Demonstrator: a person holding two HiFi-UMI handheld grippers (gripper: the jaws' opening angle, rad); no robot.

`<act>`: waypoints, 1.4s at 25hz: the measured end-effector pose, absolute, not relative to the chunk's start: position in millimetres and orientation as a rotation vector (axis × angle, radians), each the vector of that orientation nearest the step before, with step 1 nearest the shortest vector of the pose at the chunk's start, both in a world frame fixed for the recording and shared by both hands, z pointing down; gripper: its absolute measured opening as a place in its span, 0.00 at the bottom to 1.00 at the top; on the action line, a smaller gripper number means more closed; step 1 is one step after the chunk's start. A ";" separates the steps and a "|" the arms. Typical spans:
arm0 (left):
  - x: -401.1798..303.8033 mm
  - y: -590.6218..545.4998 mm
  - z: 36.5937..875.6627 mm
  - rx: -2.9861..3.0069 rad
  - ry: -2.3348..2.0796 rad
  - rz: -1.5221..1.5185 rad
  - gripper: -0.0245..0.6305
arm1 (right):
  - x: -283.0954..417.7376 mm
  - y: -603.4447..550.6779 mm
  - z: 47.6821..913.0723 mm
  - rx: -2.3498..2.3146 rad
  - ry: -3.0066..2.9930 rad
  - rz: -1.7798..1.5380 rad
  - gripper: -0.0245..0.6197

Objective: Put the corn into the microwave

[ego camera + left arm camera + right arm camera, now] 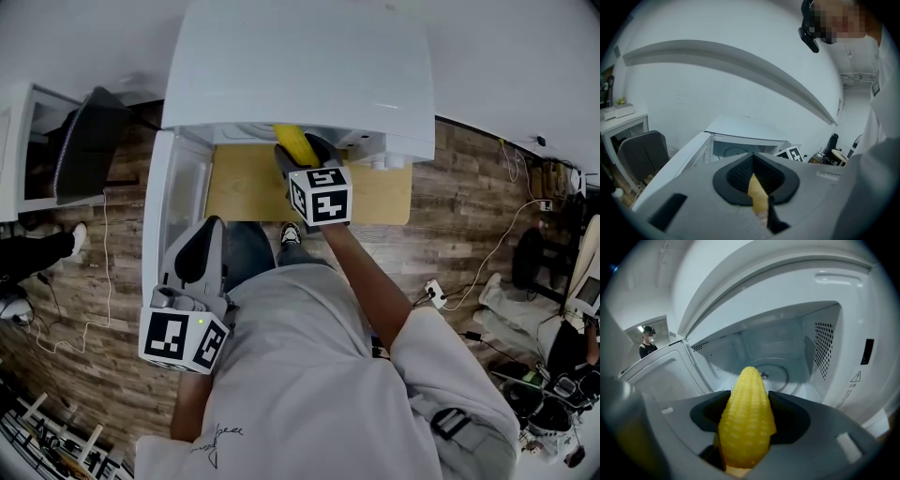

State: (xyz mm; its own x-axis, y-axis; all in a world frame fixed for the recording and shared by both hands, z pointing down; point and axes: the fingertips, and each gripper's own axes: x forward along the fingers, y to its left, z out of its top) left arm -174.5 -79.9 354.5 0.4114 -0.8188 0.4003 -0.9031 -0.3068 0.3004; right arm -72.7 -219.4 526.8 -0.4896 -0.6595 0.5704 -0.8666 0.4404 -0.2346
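While the door [661,376] stands open, corn [745,423] faces microwave [834,343].

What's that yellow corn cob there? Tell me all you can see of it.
The corn is one bare yellow cob with neat rows of glossy kernels that look like plastic, tapering to a rounded tip. The right gripper clamps it between its black pads, with the tip pointing forward into the open microwave, toward the round turntable. It hangs at the doorway and seems to touch only the pads.
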 end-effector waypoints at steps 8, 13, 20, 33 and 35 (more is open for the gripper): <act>-181.3 -80.8 354.3 2.183 -1.477 0.237 0.02 | -80.9 -228.6 539.1 1.292 -2.283 0.700 0.45; -181.1 -80.5 355.6 2.177 -1.475 0.242 0.02 | -82.5 -235.3 545.4 1.289 -2.274 0.691 0.45; -181.7 -82.2 356.8 2.171 -1.478 0.248 0.02 | -83.3 -249.8 552.7 1.310 -2.257 0.695 0.45; -185.4 -89.1 358.2 2.132 -1.489 0.228 0.02 | -87.8 -274.7 564.0 1.342 -2.229 0.659 0.45; -186.2 -89.4 358.4 2.130 -1.491 0.233 0.02 | -90.2 -276.4 564.6 1.338 -2.231 0.652 0.45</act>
